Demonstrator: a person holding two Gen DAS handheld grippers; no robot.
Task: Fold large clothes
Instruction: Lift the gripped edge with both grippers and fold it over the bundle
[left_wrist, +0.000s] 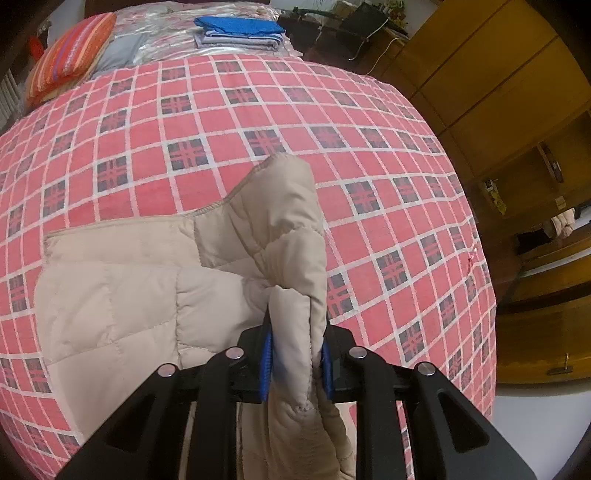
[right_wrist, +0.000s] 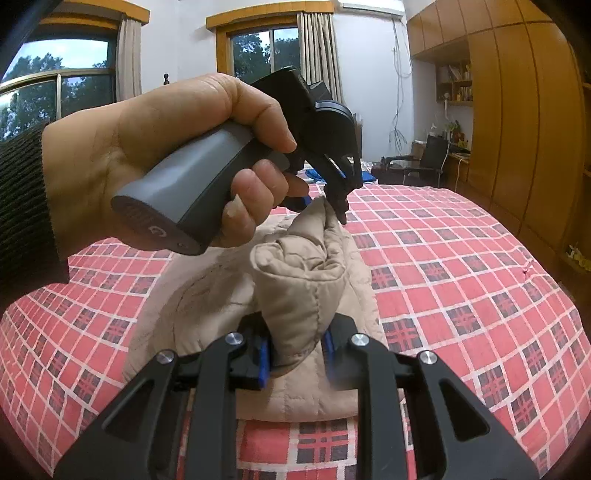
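Beige quilted jacket (left_wrist: 122, 295) lies on the bed w/ red checked bedspread (left_wrist: 369, 155), most of it spread flat; one edge is lifted off the cover by both grippers.

Left gripper (left_wrist: 295, 360): fingers clamped on a thick fold of jacket, blue pads (left_wrist: 266, 356) pressed against the fabric either side. The fold stands up above the fingers, more hangs below between the black arms. Rest of jacket spreads to the left, flat on the bedspread.

Right gripper (right_wrist: 295, 354): fingers likewise closed on a bunched roll of the same jacket (right_wrist: 306, 295), which rises up from between them. In right wrist view the left gripper (right_wrist: 334, 195) is seen from behind, held in a hand (right_wrist: 155, 147) w/ dark ribbed sleeve (right_wrist: 22, 206) at the wrist; its tip pinches a peak of fabric just beyond the right-hand bunch. The two grips are near each other along the same edge.

Containers etc.: far end of bed has a stack of folded clothes (left_wrist: 240, 33), blue item on top, grey/striped ones under. Orange striped pillow (left_wrist: 70, 55) at far left, resting against a grey pillow (left_wrist: 118, 55). Wooden wardrobe (left_wrist: 491, 66) right of the bed; its open shelf compartments hold small items, too small to tell what. In right wrist view, a wall shelf (right_wrist: 454, 85) w/ books and bottles, a dark chair (right_wrist: 428, 158) below, and windows (right_wrist: 266, 48) w/ curtains.
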